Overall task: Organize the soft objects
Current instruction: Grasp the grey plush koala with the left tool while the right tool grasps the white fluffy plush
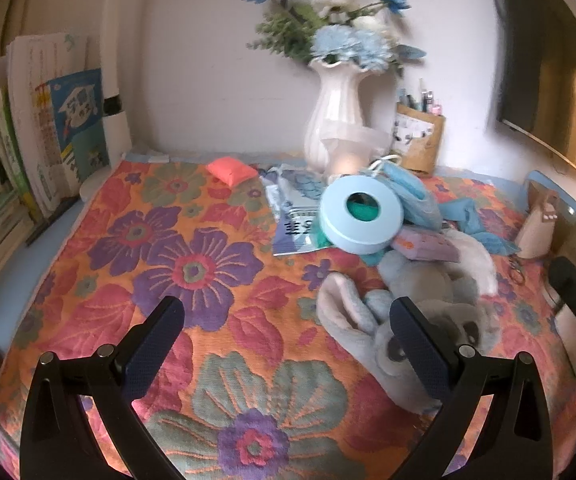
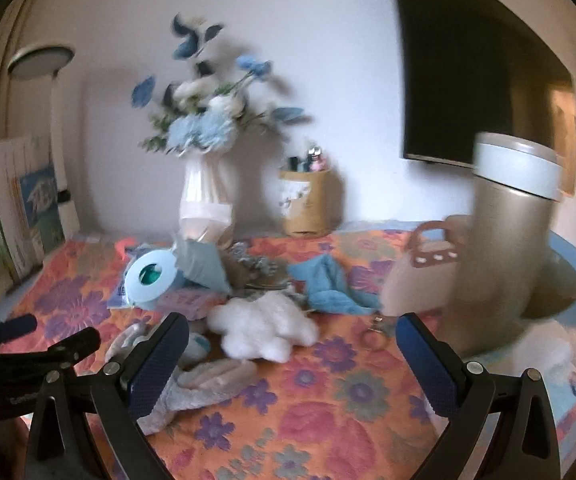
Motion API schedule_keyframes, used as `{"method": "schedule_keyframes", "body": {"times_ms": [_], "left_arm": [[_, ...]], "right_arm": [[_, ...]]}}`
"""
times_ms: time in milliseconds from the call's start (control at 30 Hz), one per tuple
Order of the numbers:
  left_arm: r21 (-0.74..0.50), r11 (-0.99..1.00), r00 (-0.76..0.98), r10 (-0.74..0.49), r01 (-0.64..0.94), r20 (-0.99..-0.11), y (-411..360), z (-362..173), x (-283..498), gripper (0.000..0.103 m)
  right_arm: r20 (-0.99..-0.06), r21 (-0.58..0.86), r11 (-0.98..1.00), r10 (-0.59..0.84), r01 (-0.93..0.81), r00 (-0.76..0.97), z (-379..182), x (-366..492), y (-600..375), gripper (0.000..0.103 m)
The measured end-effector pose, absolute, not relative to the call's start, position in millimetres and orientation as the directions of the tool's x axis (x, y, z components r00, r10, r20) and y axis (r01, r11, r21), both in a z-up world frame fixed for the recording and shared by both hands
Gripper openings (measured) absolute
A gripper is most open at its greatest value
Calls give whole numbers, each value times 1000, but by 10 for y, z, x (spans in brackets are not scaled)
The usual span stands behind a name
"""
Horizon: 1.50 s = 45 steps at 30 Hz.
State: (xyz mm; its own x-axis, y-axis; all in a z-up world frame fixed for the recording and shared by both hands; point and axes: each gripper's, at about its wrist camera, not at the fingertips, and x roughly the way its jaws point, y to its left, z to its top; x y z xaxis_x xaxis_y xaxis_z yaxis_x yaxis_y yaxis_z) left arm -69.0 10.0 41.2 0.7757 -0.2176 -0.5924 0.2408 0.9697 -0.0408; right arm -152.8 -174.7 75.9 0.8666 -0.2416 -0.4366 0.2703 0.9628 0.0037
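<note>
Both hand-held grippers wide open, empty, above counter with floral cloth [image 1: 207, 264].

Left hand-held gripper [image 1: 288, 332] near grey-blue plush toy [image 1: 420, 304], toy lying on cloth just beside its right finger.

Right hand-held gripper [image 2: 292, 354] hovers short of white stuffing clump [image 2: 263, 330]; blue cloth [image 2: 328, 284] just behind.

Judgement: step is approach to plush. Grasp bulky body, not floppy ear; avoid tilted blue tape ring [image 1: 362, 218] behind.

Left view alone shows plush face and orange beanbag [image 1: 231, 171]. Right view alone shows stuffing, metal canister [image 2: 504, 240], keyring [image 2: 376, 334]; right view blurred.
</note>
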Motion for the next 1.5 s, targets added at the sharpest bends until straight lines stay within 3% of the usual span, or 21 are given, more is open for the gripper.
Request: {"method": "schedule_keyframes", "body": {"times_ms": [367,467,667,867,933,967,1033,1067,1200,1500], "left_arm": [[-66,836,588,-437,545,-680,-325,488,-1052,102],[-86,828,560,-448,554,-697,-425,481,-991,102],[-265,812,443,-522,520,-729,-443,323,-679,99],[-269,833,443,-499,484,-745,-416,173,-596,93],[-267,836,443,-493,479,-748,-415,166,-575,87],[-262,838,446,-490,479,-749,-413,167,-574,83],[-253,837,456,-489,485,-744,-417,178,-583,78],[-248,838,463,-487,486,-741,-410,188,-598,75],[-234,843,498,-486,485,-719,-335,265,-706,68],[-228,817,520,-525,530,-674,-160,496,-1244,66]], "right_arm": [[-580,40,984,-117,171,806,818,-1549,-1989,103],[-655,93,989,-23,111,755,874,-1270,-2028,103],[-776,229,970,127,88,618,662,-661,-2072,101],[-798,304,945,182,122,575,411,-339,-2112,96],[-814,283,949,163,135,558,329,-236,-2098,87],[-818,290,947,171,137,549,280,-209,-2096,71],[-808,304,944,184,130,559,243,-221,-2116,58],[-802,304,945,185,121,568,252,-246,-2109,46],[-771,290,949,155,123,617,360,-459,-2090,41],[-699,286,952,129,110,703,761,-1091,-2103,40]]}}
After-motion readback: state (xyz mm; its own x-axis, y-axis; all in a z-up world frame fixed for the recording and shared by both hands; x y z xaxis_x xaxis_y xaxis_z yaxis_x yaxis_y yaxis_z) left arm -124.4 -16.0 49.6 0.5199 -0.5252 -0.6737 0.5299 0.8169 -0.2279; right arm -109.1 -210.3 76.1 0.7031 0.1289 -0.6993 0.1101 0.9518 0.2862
